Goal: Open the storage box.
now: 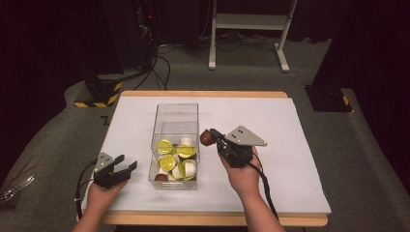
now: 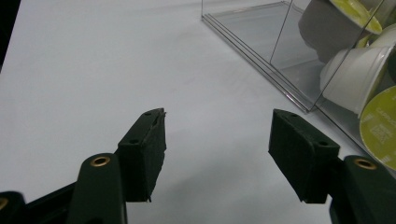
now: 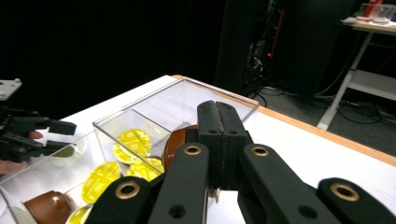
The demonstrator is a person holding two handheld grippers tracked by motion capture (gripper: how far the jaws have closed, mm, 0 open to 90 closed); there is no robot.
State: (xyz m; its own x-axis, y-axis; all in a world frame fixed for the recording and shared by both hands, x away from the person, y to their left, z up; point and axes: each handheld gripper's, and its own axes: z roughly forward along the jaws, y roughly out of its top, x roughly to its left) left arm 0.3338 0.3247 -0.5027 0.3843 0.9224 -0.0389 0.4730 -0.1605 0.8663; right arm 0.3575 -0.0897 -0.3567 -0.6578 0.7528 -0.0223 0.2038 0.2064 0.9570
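I can't read any text here; the yellow lid [image 2: 379,128] of one coffee capsule in the clear box [image 2: 299,100] carries faint print, too blurred to make out.

The clear box [image 1: 175,126] sits on the table [image 1: 290,145], capsules [image 1: 175,162] in its near end, between both grippers.
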